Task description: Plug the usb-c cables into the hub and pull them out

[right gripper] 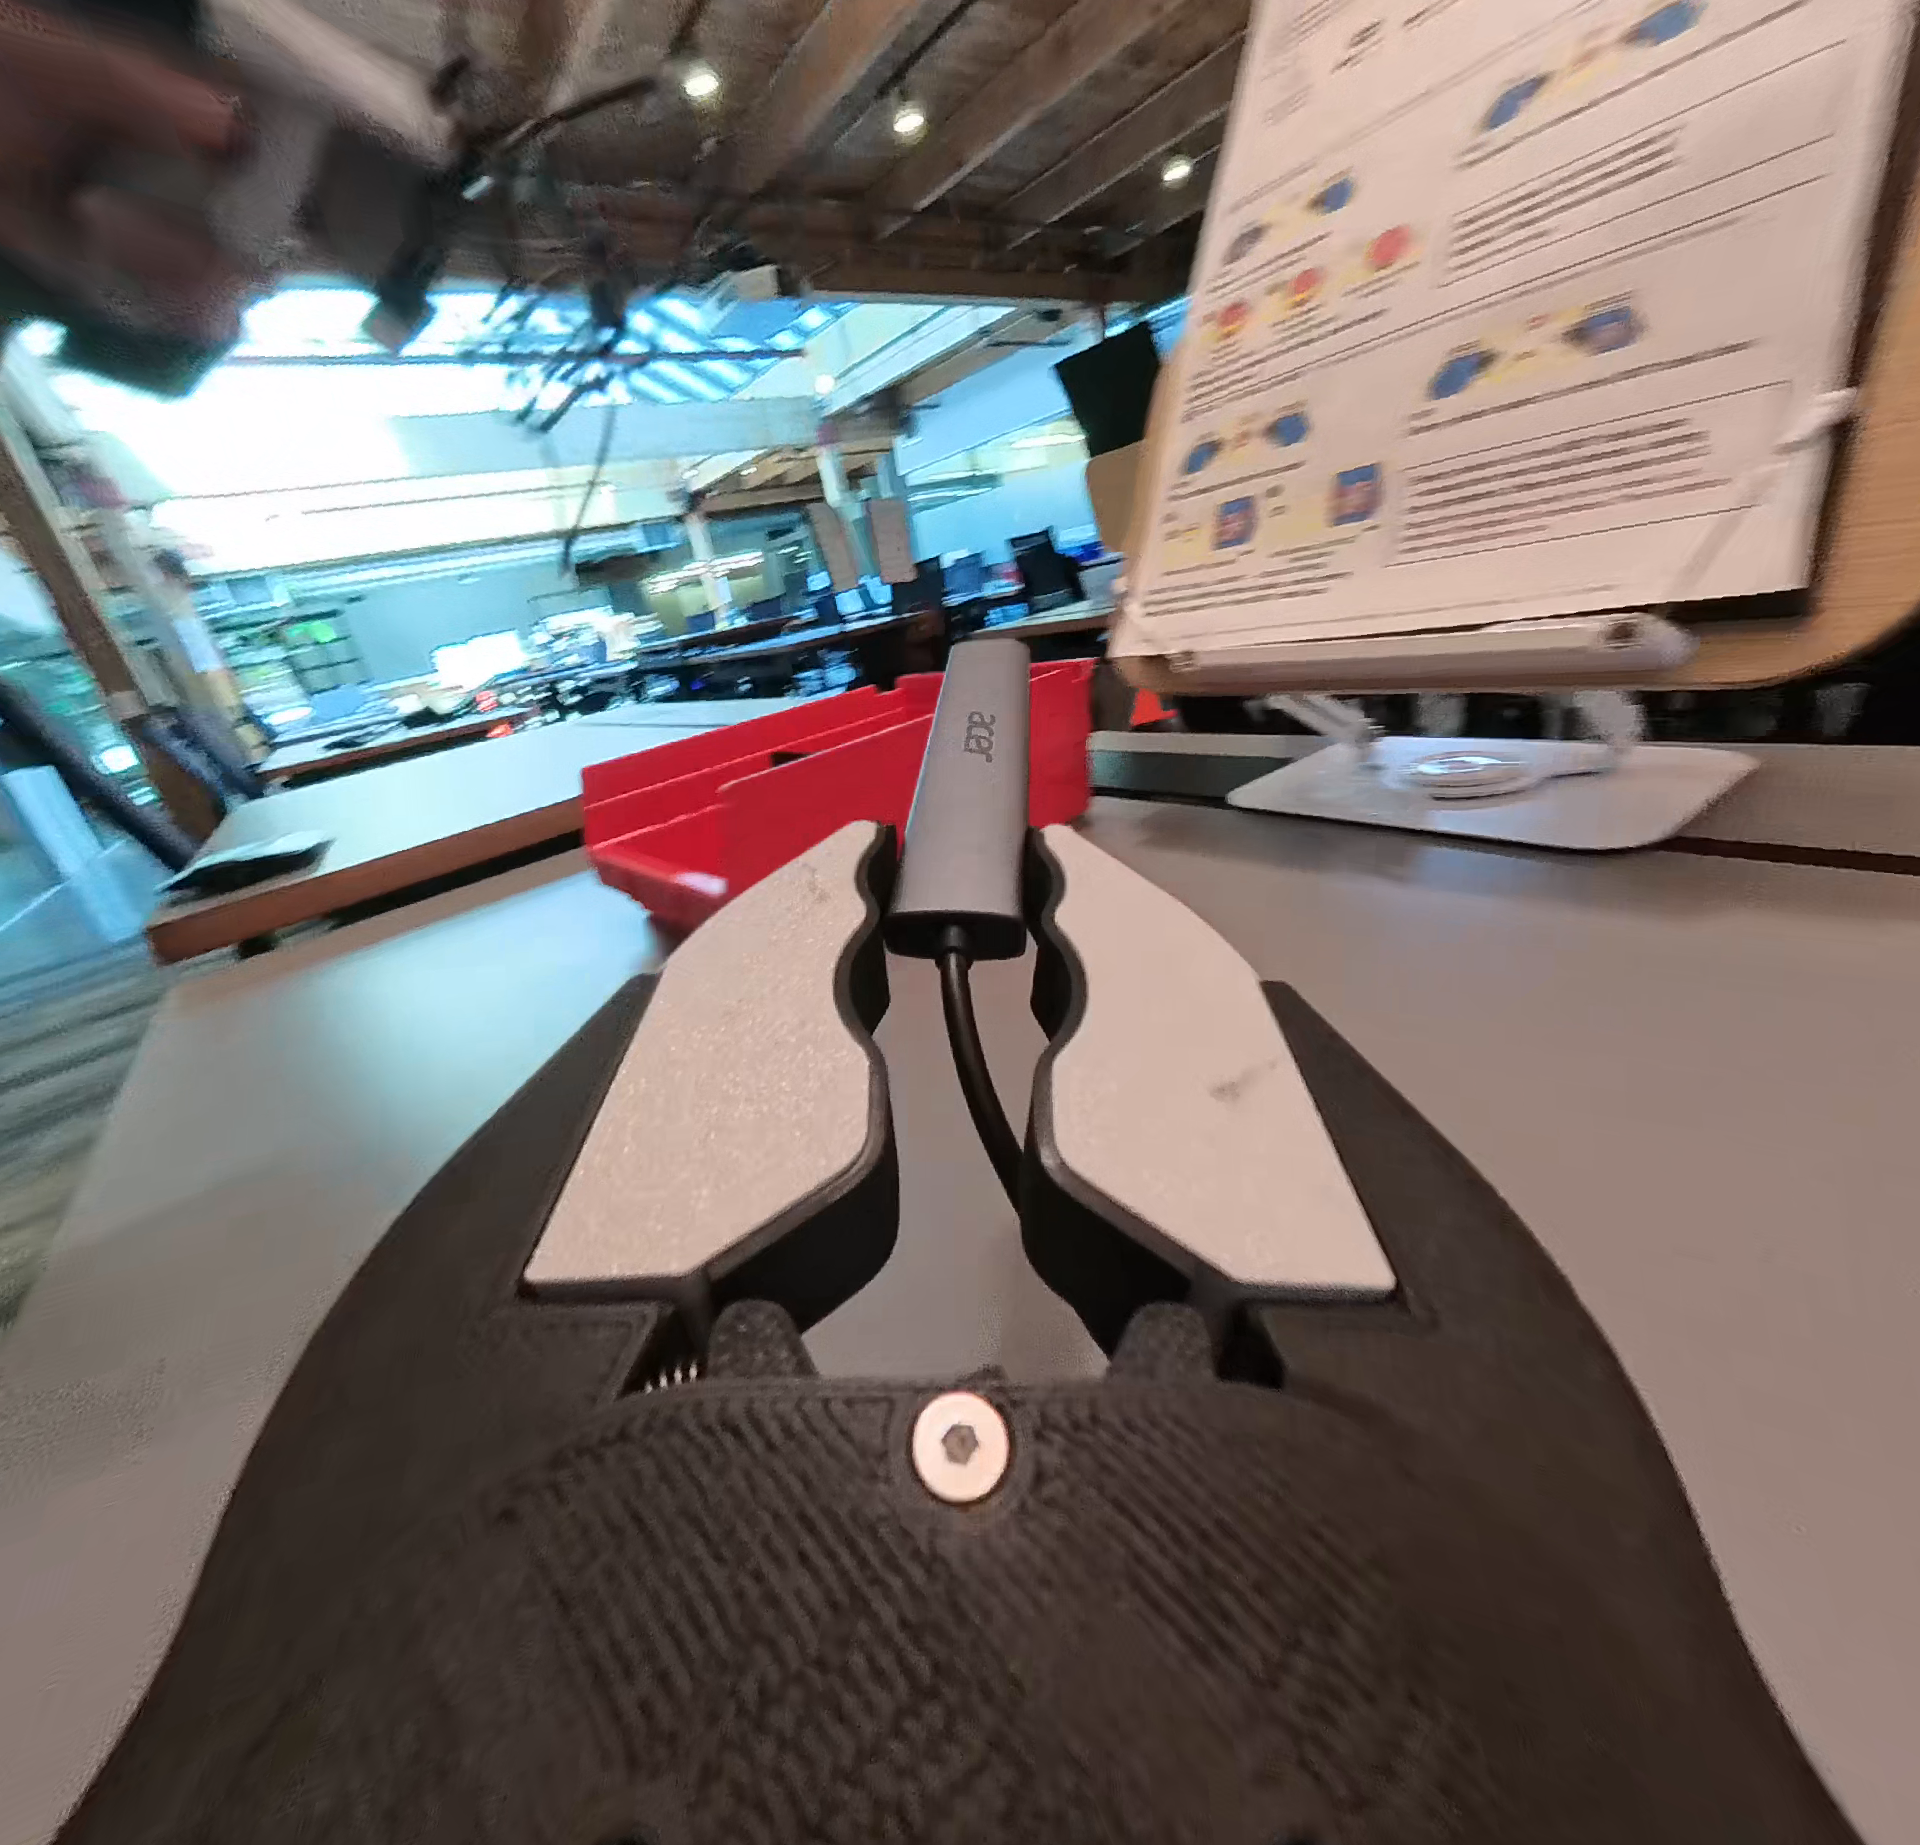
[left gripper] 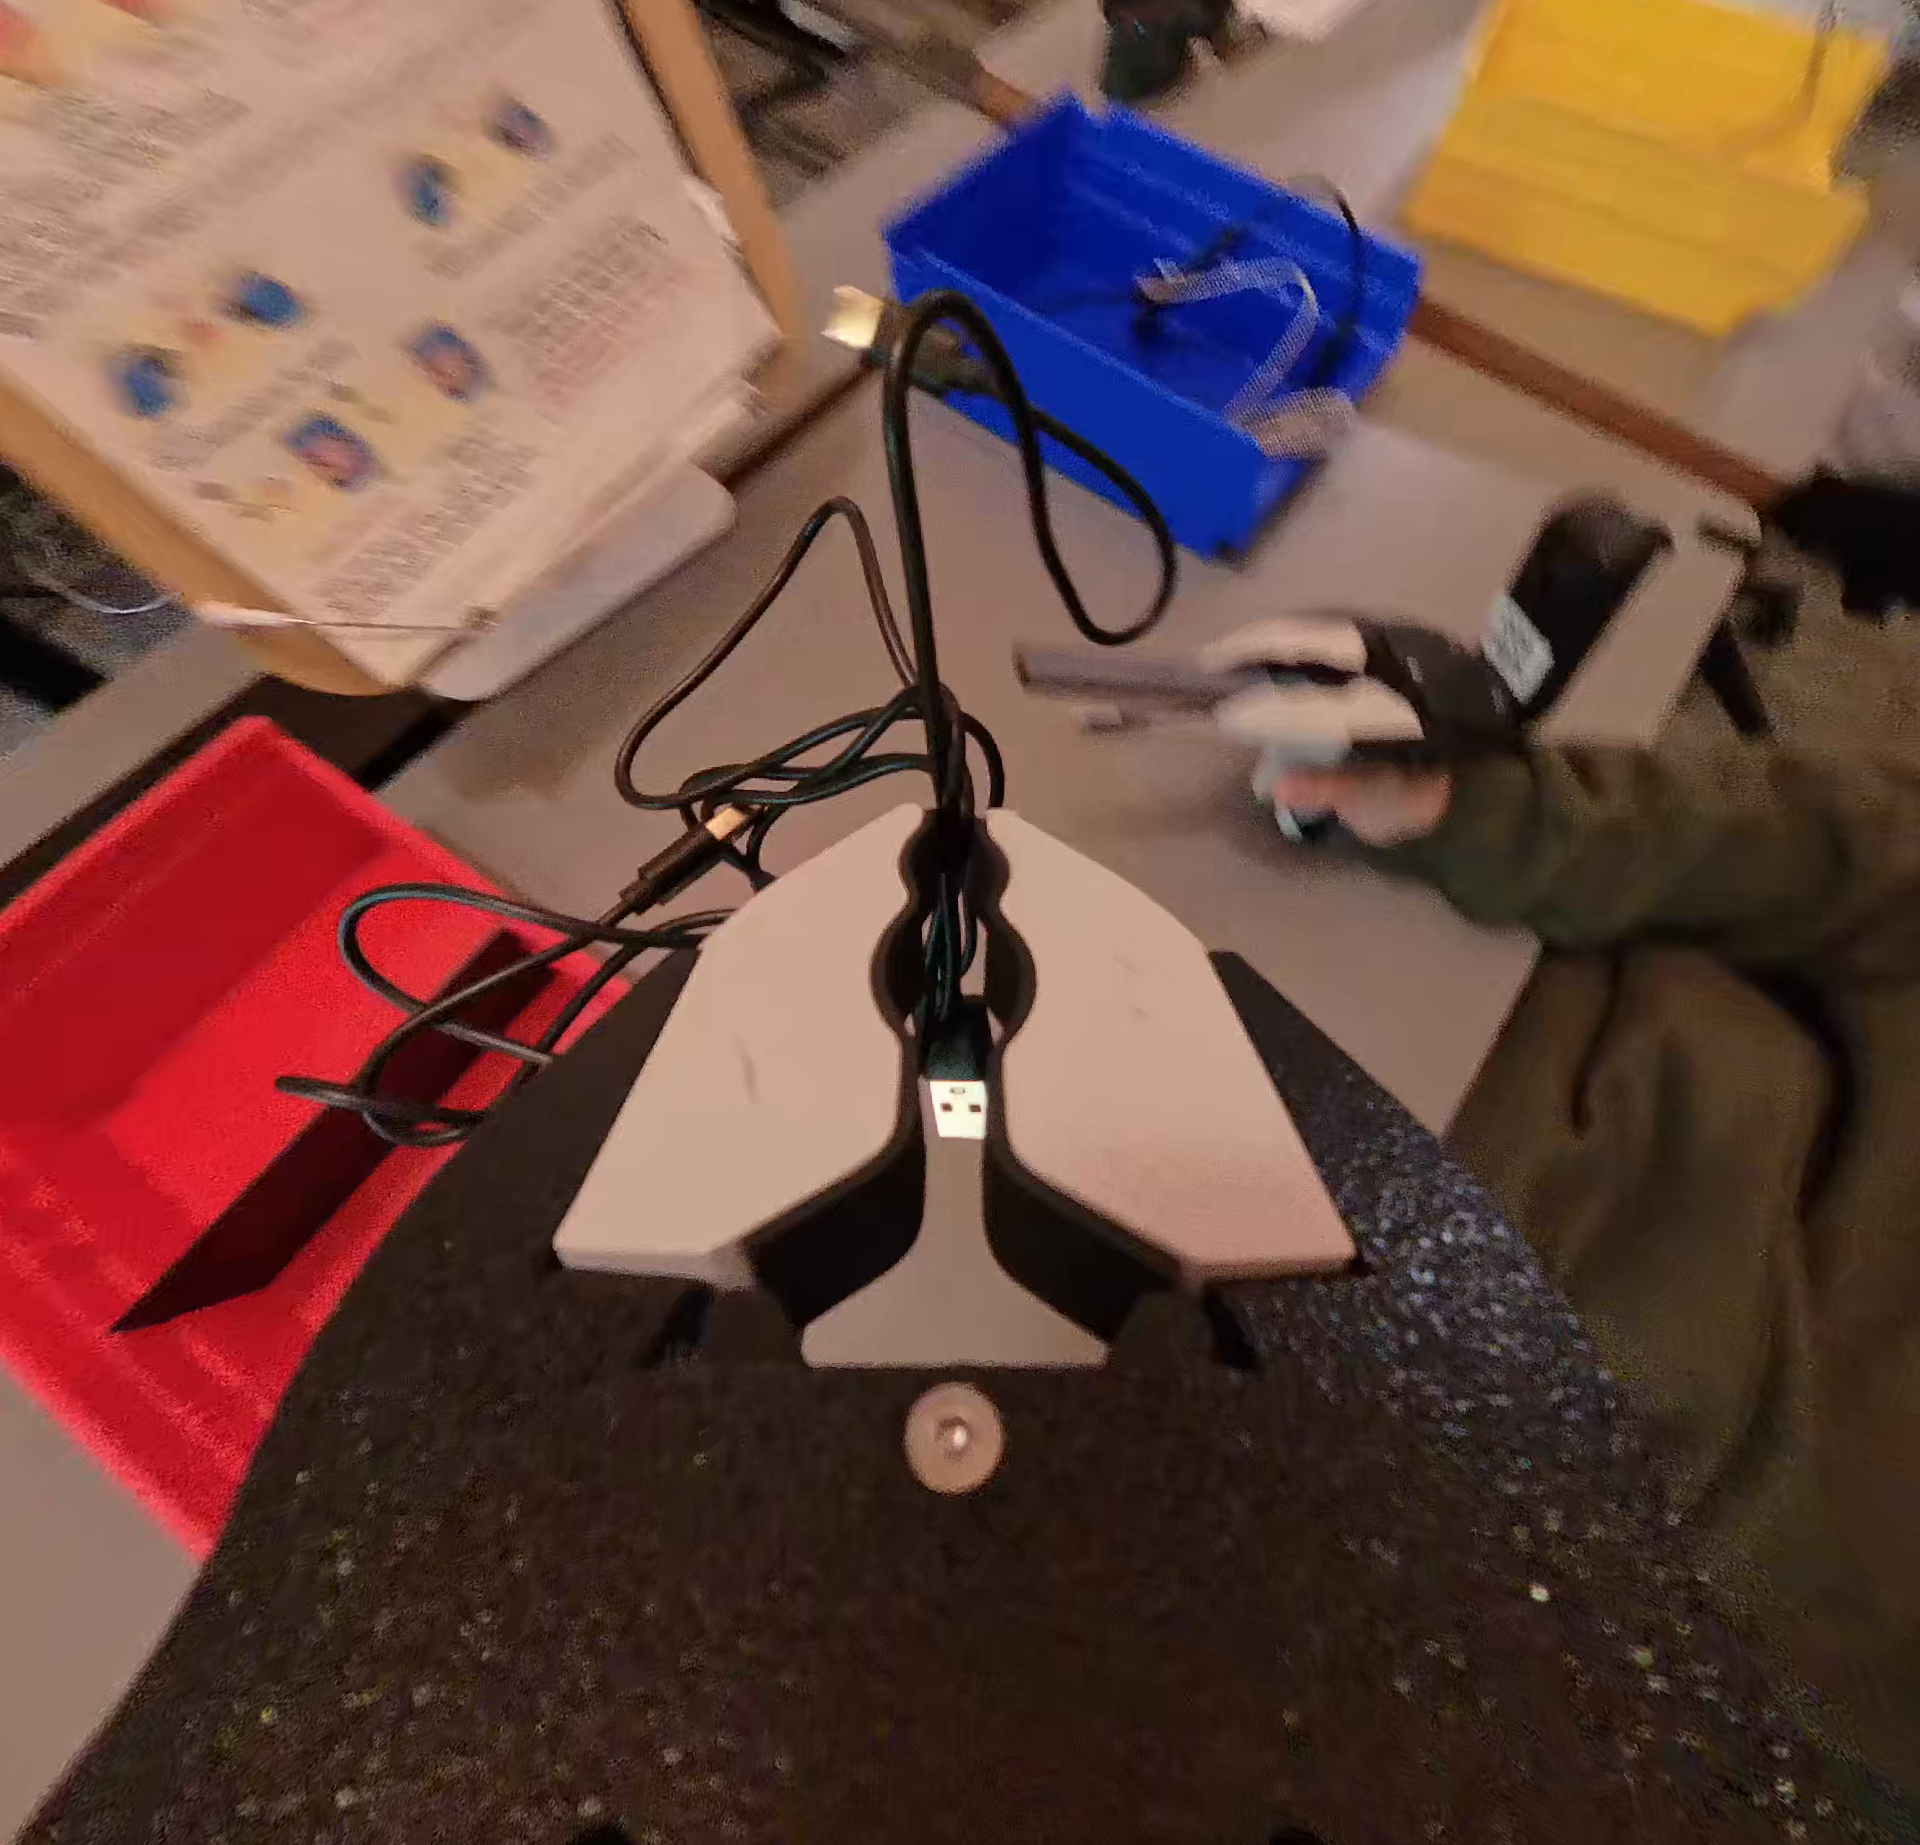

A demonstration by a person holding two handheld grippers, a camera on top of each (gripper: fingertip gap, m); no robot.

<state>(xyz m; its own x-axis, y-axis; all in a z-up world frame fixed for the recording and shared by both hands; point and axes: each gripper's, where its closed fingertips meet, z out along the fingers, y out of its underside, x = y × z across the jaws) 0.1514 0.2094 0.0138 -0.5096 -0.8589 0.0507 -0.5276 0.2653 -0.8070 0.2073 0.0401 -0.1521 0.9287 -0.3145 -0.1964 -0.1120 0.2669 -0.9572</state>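
Note:
In the left wrist view my left gripper (left gripper: 951, 829) is shut on a bundle of thin black cables (left gripper: 940, 746), held above the grey table (left gripper: 831, 673). A white-faced USB plug (left gripper: 956, 1104) sits between the fingers, and other plugs (left gripper: 852, 318) dangle on loops ahead. My right gripper (right gripper: 961, 839) is shut on the near end of a slim grey hub (right gripper: 966, 756), low over the table. The hub's short black lead (right gripper: 971, 1057) runs back between the fingers. The right gripper (left gripper: 1299, 689) and hub (left gripper: 1112, 675) also show blurred in the left wrist view.
A red bin (left gripper: 156, 964) stands at left, a blue bin (left gripper: 1143, 268) holding cables at the back, and a yellow bin (left gripper: 1631, 133) beyond it. A page on a tilted stand (right gripper: 1507, 289) is at right. A sleeve (left gripper: 1662, 860) reaches in from the right. The gap from one gripper's tips to the other's is roughly 25 cm.

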